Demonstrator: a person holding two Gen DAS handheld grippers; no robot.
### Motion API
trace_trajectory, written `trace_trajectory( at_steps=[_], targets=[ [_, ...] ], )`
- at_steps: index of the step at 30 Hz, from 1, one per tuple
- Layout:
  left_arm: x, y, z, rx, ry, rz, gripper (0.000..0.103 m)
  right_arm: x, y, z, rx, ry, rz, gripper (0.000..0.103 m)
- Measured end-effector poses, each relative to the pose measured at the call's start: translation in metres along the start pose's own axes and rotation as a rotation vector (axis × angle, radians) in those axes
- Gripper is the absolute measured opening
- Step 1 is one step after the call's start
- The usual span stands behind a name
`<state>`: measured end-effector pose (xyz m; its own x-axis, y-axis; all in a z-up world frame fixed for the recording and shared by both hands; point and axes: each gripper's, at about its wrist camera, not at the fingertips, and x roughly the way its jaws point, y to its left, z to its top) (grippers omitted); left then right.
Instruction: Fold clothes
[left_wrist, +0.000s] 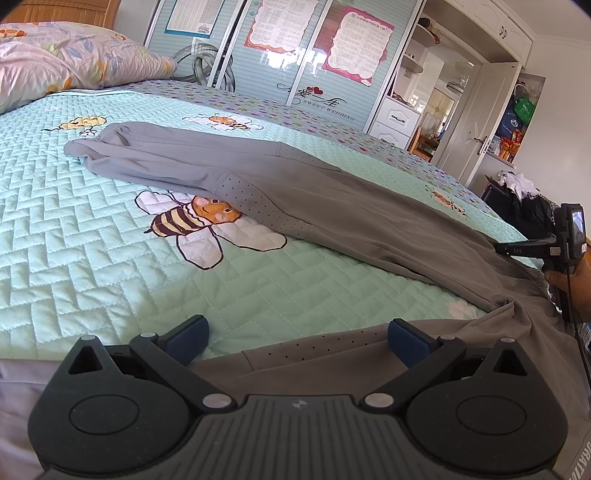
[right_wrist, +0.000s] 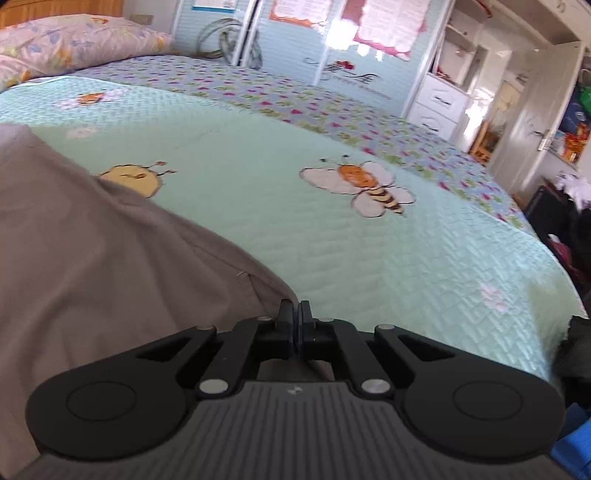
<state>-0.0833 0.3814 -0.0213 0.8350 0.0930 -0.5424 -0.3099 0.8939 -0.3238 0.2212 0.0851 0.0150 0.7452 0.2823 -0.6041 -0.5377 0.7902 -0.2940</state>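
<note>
Your right claw (right_wrist: 295, 314) was pressed together at the grey trousers' (right_wrist: 92, 258) edge, lower centre; left claw (left_wrist: 295, 332) gaped apart; you needed cloth firmly pinched before lifting.

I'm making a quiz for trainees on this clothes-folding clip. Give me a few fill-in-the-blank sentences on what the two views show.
1. The garment spread on the bed is coloured ____.
2. The left claw has its jaws ____.
3. The right claw has its jaws ____ at the garment's edge.
4. The insects sewn on the quilt are ____.

Missing words: grey; open; shut; bees
</note>
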Motion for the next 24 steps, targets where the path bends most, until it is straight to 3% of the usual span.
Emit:
trace_trajectory(
  at_steps=[6,8,10,16,18,21,24],
  targets=[
    [0.0,0.0,0.0,-0.001,-0.001,-0.001,0.102,0.023,0.004,0.009,-0.076,0.026,-0.133,0.007],
    [-0.001,0.0,0.0,-0.002,-0.001,-0.002,0.102,0.032,0.001,0.007,-0.075,0.054,-0.144,0.021],
    [-0.001,0.0,0.0,-0.003,-0.002,-0.002,0.102,0.031,-0.01,0.004,0.003,0.055,-0.109,0.025],
    [-0.001,0.001,-0.001,-0.006,-0.003,-0.005,0.102,-0.022,-0.066,-0.013,0.377,-0.078,0.03,0.043],
    [-0.001,0.002,0.0,-0.007,-0.003,-0.005,0.102,-0.039,-0.079,-0.021,0.461,-0.101,0.04,0.05],
    [-0.001,0.003,-0.001,-0.006,-0.003,-0.005,0.102,-0.063,-0.098,-0.032,0.588,-0.135,0.054,0.05],
    [-0.001,0.003,-0.001,-0.004,-0.003,-0.003,0.102,-0.059,-0.096,-0.043,0.518,-0.047,-0.047,0.057]
  ],
)
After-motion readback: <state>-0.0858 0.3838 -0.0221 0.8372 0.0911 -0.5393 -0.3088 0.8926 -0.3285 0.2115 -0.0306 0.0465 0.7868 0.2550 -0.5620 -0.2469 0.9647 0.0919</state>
